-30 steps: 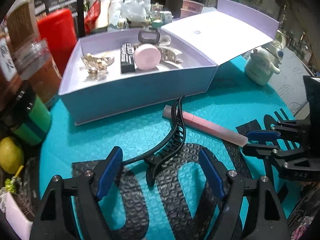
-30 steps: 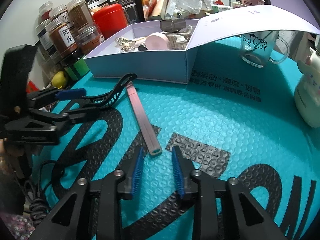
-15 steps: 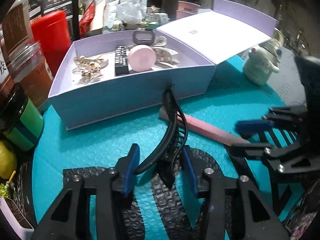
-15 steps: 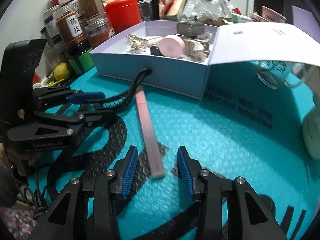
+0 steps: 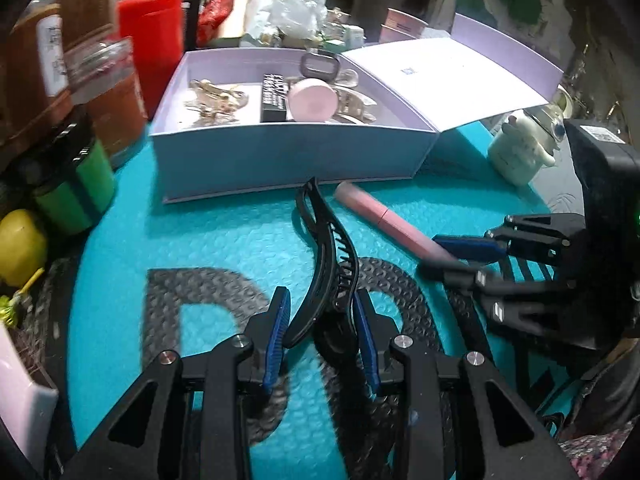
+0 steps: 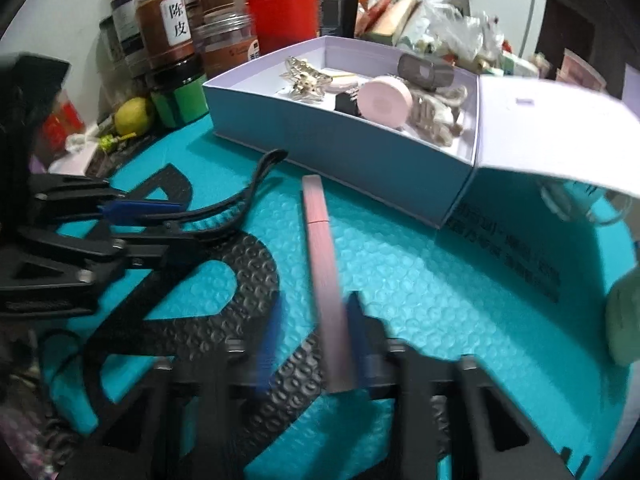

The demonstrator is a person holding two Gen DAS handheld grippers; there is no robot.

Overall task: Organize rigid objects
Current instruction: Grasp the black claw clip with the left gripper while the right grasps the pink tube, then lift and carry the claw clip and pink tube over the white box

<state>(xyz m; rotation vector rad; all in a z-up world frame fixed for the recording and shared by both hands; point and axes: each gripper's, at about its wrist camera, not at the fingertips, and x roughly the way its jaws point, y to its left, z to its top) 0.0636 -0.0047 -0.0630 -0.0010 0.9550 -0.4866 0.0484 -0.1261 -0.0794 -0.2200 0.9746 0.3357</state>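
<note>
A cluttered room with a table covered by a teal bubble-textured mat [image 5: 224,236] printed with large black letters. The landmark is an open lavender box [image 5: 288,156] near the back of the mat, lid flapped open to its right.

Left of the box stand spice jars [image 6: 168,28], a green-banded jar [image 5: 72,200], a red canister [image 5: 154,40] and a yellow lemon [image 5: 18,246].

Inside the box already lie gold hair clips [image 5: 214,98], a black tube [image 5: 274,96], a round pink compact [image 5: 312,100] and a pale claw clip [image 5: 356,104], so part of the sorting looks done.

Just in front of the box, still on the mat, are two items. The left gripper [image 5: 320,332] is closing its jaws on the near end of a curved black hair clip [image 5: 326,256], whose far tip nearly touches the box wall; the blue pads press its sides. To its right, the right gripper [image 6: 310,332] is clamped on the near end of a pink tube [image 6: 322,256], which points toward the box.

Right of the box sits a cream figurine [image 5: 524,152].

Judging from this, both gripped items remain to be lifted into the box.
</note>
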